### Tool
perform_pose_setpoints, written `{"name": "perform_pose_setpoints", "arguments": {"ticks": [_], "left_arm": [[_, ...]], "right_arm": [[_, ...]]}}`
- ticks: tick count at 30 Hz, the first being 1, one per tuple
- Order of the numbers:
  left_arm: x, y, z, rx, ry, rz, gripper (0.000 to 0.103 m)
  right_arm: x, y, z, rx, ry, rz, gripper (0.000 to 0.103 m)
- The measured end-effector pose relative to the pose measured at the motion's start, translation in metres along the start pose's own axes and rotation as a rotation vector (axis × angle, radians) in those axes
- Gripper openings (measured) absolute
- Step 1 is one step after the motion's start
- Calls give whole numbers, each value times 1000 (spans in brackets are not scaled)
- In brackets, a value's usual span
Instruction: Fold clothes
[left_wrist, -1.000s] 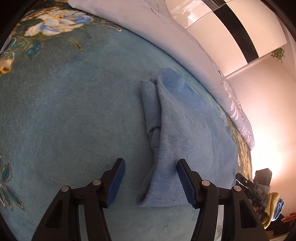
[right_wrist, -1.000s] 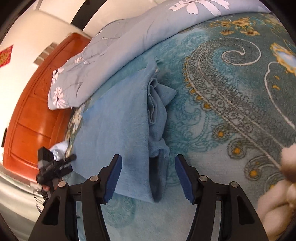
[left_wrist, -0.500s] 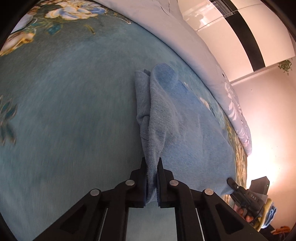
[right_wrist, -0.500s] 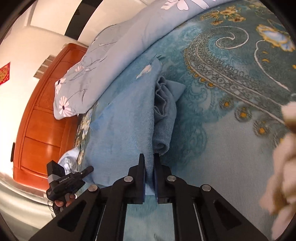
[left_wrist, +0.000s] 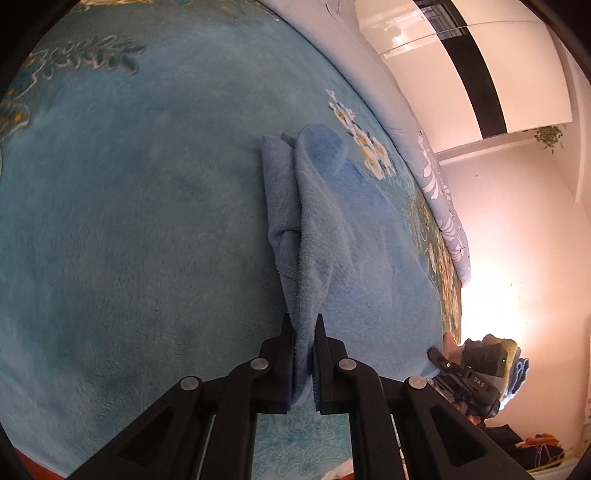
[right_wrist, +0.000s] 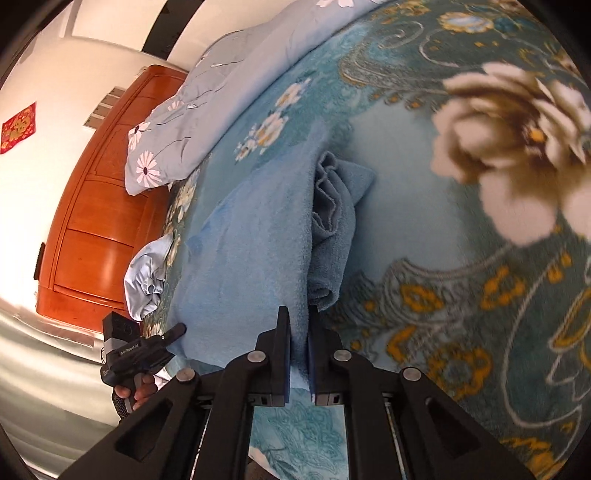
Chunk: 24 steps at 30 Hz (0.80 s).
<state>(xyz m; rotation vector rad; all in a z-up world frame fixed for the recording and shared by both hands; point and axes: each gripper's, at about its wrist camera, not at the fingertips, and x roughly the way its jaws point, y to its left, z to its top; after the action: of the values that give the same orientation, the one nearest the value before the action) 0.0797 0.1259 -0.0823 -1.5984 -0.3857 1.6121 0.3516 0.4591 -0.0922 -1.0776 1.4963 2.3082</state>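
Clamped tight on one near corner of the blue towel (left_wrist: 332, 236), the left gripper (left_wrist: 303, 332) has its jaws nearly together with the cloth pinched between them. The right gripper (right_wrist: 298, 325) grips the other near corner the same way — jaws almost closed, fabric sandwiched. The towel lies on the teal flowered blanket (right_wrist: 424, 229), its far part bunched into folds — how many layers is hard to tell. A grey quilt (right_wrist: 207, 96) lies beyond it.

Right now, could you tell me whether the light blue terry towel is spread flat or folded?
Partly folded: the light blue terry towel is doubled along one bunched side, layered edges showing.
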Motion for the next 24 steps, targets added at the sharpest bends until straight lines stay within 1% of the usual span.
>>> {"name": "perform_pose_setpoints", "arguments": {"ticks": [1,3,6,8,10,11,12,13,14,15,18,19,20,21,23,24], "left_arm": [[-3,2,-2,4,-3,13,11],[-4,3,-3,5,-3,26,12],[-2,8,4,-49,-8,21,16],[-14,7,6,-56,-64,60,16],[-31,-1,6,-38,-149,140,17],[-39,-6,3,-34,-195,167,17],[-43,-14,0,-35,-234,157,17],[-42,-24,-3,-25,-248,126,17],[-36,-37,-6,3,-243,96,17],[-25,-54,-11,51,-231,87,17],[18,-102,-24,209,-171,78,17],[33,-111,-28,239,-145,70,17],[52,-117,-30,252,-120,67,17],[68,-118,-31,251,-98,84,17],[98,-116,-33,234,-53,123,17],[109,-111,-35,217,-35,130,17]], "right_arm": [[1,-2,-2,9,-1,-3,7],[4,-6,-5,28,-4,-8,7],[4,-4,-8,6,-18,-26,7],[3,-5,-7,7,-17,-30,7],[3,-6,-7,9,-16,-32,7],[3,-6,-7,5,-15,-35,7],[4,-6,-7,7,-15,-40,7],[4,-6,-7,8,-15,-45,7],[5,-6,-7,9,-14,-50,7],[6,-6,-7,11,-14,-55,7],[6,-5,-8,19,-14,-65,7],[5,-4,-8,19,-15,-66,7],[4,-3,-8,20,-15,-67,7],[3,-3,-8,20,-15,-68,7],[3,0,-8,22,-15,-80,7],[3,1,-8,23,-15,-86,7]]}}
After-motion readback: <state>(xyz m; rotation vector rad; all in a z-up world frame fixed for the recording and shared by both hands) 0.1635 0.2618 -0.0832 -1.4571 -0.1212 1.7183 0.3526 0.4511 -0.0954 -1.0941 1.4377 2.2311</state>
